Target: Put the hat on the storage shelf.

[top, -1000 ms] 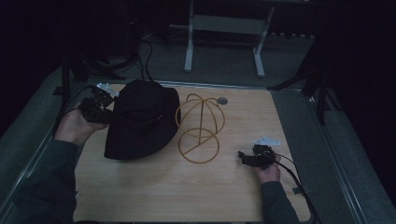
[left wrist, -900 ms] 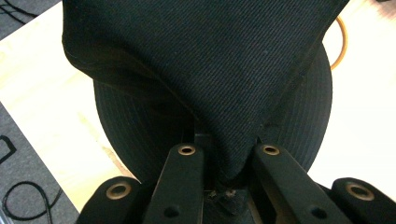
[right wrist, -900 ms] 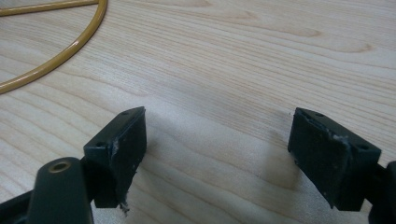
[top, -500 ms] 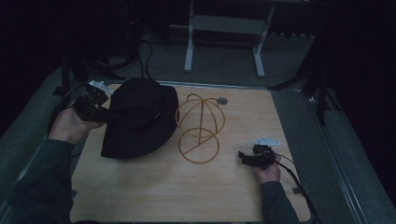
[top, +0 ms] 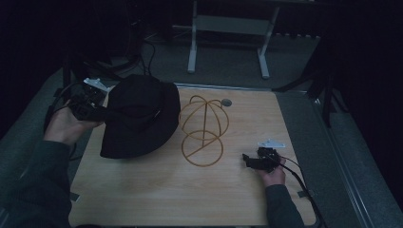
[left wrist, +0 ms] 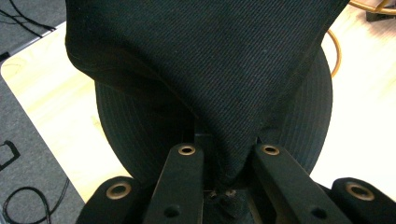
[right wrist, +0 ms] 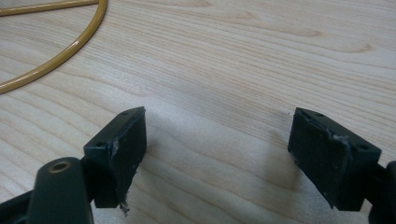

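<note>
A black bucket hat (top: 138,118) is held up at the left of the wooden table (top: 157,190), its brim tilted toward the gold wire hat stand (top: 202,130) in the middle. My left gripper (top: 97,113) is shut on the hat's brim at its left edge; in the left gripper view the black cloth (left wrist: 210,70) bunches between the two jaws, left gripper (left wrist: 226,158). My right gripper (top: 247,161) rests low on the table to the right of the stand, open and empty; in the right gripper view (right wrist: 217,140) its jaws stand wide apart over bare wood, with the stand's base ring (right wrist: 56,56) at upper left.
A small round grey grommet (top: 226,102) sits in the tabletop behind the stand. Cables trail over the grey floor at the left (top: 147,52). A metal frame's legs (top: 192,42) stand beyond the table's far edge. The surroundings are dark.
My left gripper has lifted the hat and carried it up and slightly back, so the brim hangs off the table. The right gripper has stayed where it was.
</note>
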A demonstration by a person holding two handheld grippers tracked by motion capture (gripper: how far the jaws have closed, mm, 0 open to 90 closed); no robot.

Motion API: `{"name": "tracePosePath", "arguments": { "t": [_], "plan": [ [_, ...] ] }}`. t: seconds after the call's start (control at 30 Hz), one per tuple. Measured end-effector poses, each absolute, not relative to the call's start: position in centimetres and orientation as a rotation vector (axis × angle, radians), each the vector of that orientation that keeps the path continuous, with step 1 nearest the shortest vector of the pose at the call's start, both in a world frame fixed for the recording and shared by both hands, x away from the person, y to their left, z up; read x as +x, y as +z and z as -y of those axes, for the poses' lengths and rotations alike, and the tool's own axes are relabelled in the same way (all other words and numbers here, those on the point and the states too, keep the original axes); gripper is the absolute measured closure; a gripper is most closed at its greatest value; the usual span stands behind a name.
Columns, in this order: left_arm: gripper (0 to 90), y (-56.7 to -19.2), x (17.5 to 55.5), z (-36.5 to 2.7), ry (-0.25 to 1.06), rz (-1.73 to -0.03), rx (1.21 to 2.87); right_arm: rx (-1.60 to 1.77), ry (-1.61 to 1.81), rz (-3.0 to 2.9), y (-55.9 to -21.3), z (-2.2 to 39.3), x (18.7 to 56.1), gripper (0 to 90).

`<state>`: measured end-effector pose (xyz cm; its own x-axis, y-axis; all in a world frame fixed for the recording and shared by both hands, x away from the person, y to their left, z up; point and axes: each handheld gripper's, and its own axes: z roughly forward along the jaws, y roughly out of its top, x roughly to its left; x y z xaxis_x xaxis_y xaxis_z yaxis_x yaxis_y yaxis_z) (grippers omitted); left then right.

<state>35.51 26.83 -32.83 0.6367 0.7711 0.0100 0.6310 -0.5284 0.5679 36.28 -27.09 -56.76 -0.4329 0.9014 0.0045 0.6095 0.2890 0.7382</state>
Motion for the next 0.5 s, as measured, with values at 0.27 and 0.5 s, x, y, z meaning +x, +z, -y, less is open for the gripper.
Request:
{"name": "tracePosePath", "arguments": {
  "t": [0.27, 0.5],
  "plan": [
    [86.4, -32.63, 35.63, -26.70, 0.350, -1.084, 2.340, 1.354, 0.950, -2.149, -56.76, 27.09, 36.29, 19.3],
    [86.4, -32.16, 35.54, -26.57, 0.347, -1.072, 2.339, 1.354, 0.951, -2.149, -56.76, 27.09, 36.29, 19.3]
  ]
}}
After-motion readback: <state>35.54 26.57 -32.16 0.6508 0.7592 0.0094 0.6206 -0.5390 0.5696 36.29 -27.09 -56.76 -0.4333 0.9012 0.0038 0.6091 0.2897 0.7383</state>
